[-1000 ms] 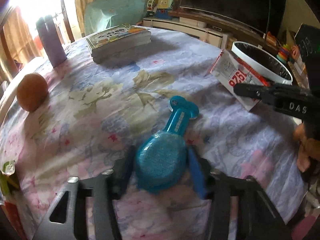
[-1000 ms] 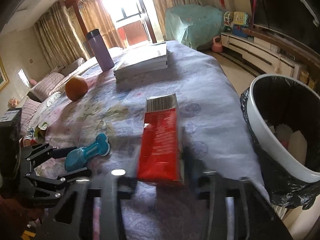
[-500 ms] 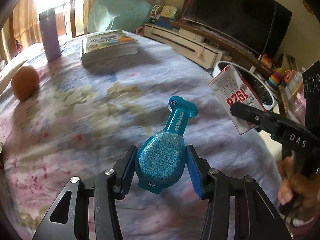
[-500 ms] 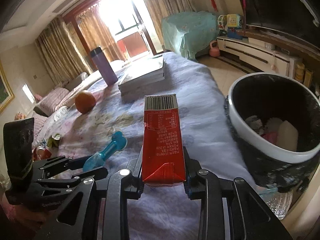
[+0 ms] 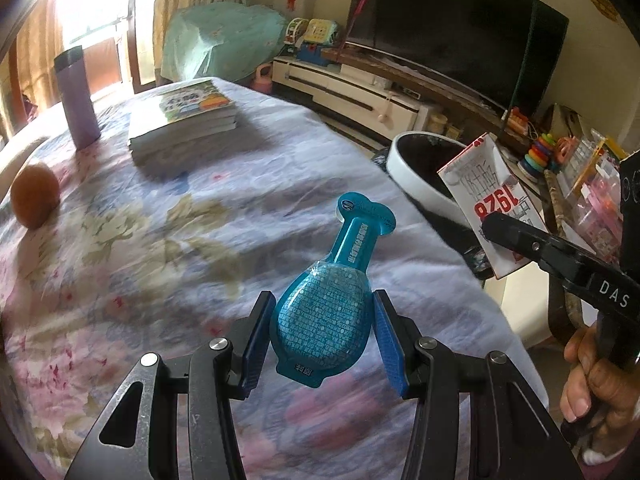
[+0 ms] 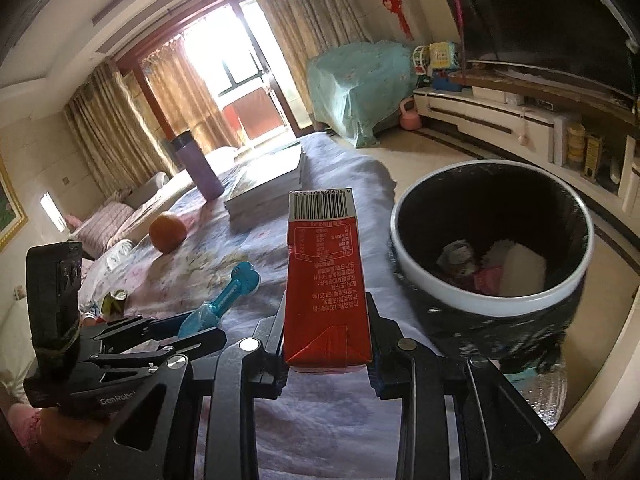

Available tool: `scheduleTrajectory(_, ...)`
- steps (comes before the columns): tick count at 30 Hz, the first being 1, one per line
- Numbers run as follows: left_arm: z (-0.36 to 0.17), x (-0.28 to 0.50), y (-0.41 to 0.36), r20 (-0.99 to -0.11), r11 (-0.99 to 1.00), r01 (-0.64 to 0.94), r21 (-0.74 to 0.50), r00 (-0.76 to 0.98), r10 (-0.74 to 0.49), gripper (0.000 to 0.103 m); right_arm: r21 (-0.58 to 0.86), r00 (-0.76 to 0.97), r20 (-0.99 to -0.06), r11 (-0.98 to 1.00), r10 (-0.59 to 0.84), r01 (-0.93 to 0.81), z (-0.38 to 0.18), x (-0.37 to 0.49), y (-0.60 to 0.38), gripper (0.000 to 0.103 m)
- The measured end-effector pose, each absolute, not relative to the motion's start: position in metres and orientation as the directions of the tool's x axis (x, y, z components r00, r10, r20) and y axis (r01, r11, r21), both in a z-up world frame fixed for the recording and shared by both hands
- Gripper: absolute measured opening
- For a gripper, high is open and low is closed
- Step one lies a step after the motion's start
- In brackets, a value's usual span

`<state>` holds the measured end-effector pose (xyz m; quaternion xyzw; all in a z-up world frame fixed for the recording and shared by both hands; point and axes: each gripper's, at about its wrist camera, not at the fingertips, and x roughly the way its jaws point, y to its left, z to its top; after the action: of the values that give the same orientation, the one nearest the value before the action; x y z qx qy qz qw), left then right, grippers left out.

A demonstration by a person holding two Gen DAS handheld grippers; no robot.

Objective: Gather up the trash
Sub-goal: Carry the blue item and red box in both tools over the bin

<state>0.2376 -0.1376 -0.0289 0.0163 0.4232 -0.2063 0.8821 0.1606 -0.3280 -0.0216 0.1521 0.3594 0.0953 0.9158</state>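
Note:
My left gripper (image 5: 322,334) is shut on a blue spoon-shaped plastic pack (image 5: 332,304), held above the flowered tablecloth (image 5: 160,240) with its narrow neck pointing away. In the right wrist view my right gripper (image 6: 327,344) is shut on a red drink carton (image 6: 323,276), barcode end forward, lifted off the table. The white-rimmed bin with a black liner (image 6: 492,300) stands just right of the carton, with some trash inside. The carton (image 5: 486,196) and the bin (image 5: 416,160) also show at the right of the left wrist view, and the blue pack (image 6: 224,300) at the lower left of the right wrist view.
On the table lie an orange (image 5: 34,196), a stack of books (image 5: 182,120) and a purple flask (image 5: 78,100). A crumpled green scrap (image 6: 114,302) lies at the table's left edge. A TV cabinet (image 6: 500,120) and toys stand beyond the bin.
Both grippers have lifted their loads off the tablecloth and moved toward the bin. The bin now shows larger and nearer in both views.

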Motion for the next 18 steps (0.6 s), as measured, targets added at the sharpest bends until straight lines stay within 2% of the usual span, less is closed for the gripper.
scheduleTrajectory(18,-0.021,0.245,-0.184,-0.751,0.881,0.453,-0.135,0.533,-0.39,0.047,0.367,0.752,-0.616,0.93,0.233,0.012,-0.019,0.145,-0.373,0.031)
